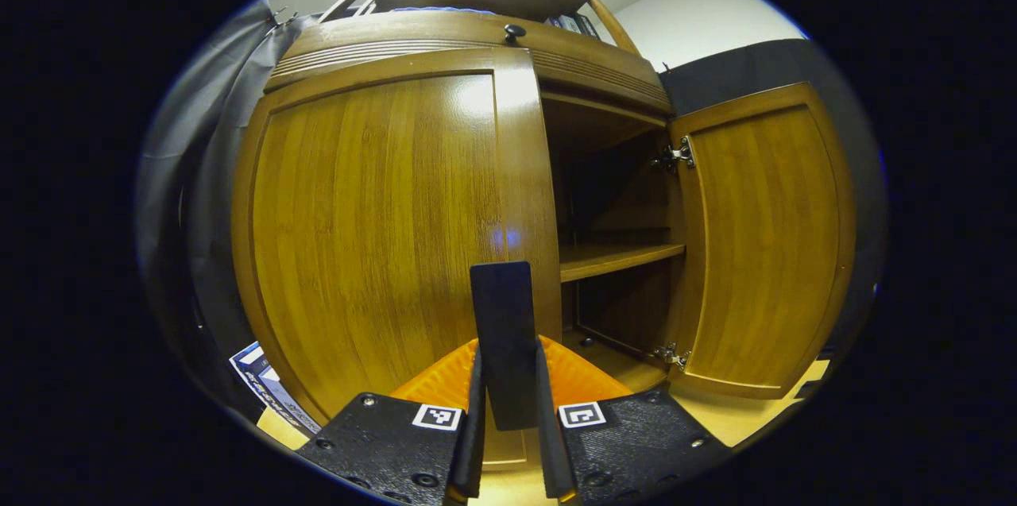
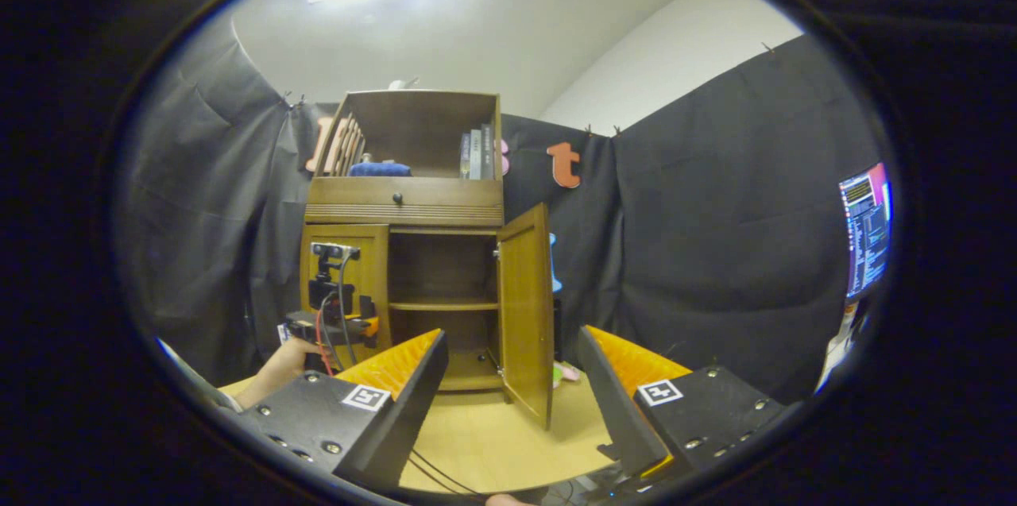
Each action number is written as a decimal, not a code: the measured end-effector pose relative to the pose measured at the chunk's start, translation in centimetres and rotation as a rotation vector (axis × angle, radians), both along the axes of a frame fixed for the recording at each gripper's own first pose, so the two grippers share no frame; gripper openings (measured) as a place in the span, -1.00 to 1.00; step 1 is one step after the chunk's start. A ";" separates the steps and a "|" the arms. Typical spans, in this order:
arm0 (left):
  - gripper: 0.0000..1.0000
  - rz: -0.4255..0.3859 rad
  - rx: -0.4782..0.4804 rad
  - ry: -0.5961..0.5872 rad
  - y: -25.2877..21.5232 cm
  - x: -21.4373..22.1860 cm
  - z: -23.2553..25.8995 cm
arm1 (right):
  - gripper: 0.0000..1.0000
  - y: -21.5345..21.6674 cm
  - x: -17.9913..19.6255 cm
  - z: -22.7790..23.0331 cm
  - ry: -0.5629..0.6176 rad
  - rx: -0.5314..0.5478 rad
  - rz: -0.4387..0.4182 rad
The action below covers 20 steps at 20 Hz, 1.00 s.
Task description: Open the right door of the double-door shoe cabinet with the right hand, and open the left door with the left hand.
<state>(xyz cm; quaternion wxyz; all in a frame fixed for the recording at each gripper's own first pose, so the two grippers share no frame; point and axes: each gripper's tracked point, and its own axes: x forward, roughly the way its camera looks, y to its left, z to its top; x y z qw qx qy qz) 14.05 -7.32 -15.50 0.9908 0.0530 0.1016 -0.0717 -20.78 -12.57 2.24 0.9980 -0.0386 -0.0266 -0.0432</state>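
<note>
- Shoe cabinet [image 2: 405,252]: stands on the light wooden floor [image 2: 508,442] against the black cloth wall
- Right door [image 1: 763,244]: swung wide open, exposing the inner shelf [image 1: 620,258]
- Left door [image 1: 381,228]: closed, flush with the cabinet front
- Left gripper [image 1: 508,395]: fingers nearly together, clamped on a dark flat tab at the left door's free edge, where the door meets the open compartment
- Right gripper [image 2: 512,403]: fingers spread wide apart, holding nothing, well back from the cabinet
- A hand [image 2: 278,367] holds the left gripper at the left door, seen in the right gripper view
</note>
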 end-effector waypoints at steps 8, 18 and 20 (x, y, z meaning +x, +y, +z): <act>-0.38 -0.034 -0.019 0.034 0.8 -4.7 1.2 | 0.94 -2.1 -0.7 1.2 -0.065 0.086 0.020; -0.39 -0.045 0.024 0.021 4.0 -10.9 2.9 | 0.95 -0.4 -1.1 1.5 -0.093 0.059 0.038; -0.37 -0.034 0.035 0.010 5.1 -11.9 3.3 | 0.94 0.3 -0.4 1.2 -0.082 0.048 0.043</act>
